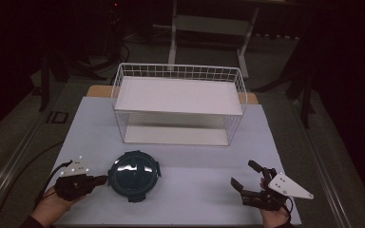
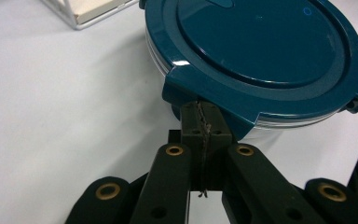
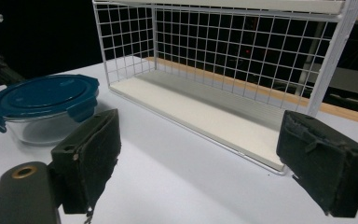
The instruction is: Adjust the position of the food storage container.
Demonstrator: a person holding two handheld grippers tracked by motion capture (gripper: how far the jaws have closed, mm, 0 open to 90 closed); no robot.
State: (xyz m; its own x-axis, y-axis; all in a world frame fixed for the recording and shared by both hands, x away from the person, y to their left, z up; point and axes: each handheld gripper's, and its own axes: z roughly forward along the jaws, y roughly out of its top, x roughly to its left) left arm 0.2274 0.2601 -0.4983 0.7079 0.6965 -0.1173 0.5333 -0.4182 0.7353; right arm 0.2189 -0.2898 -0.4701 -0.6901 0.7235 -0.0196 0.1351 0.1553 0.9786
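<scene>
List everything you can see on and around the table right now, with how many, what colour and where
Container: one, clear glass bowl with a dark teal clip lid, front left of the table, lid on.
Wire shelf rack: one, white, two white shelf boards, back middle of the table.
Table: one, pale lilac-white top, wooden edge at the back.
Frame stand: one, white, on the floor behind the table.
Left gripper: one, black, at the container's left edge, jaws shut right under a lid tab.
Right gripper: one, black, front right, jaws wide open, holding nothing.
Hands: two, at the bottom edge, one holding each gripper.
</scene>
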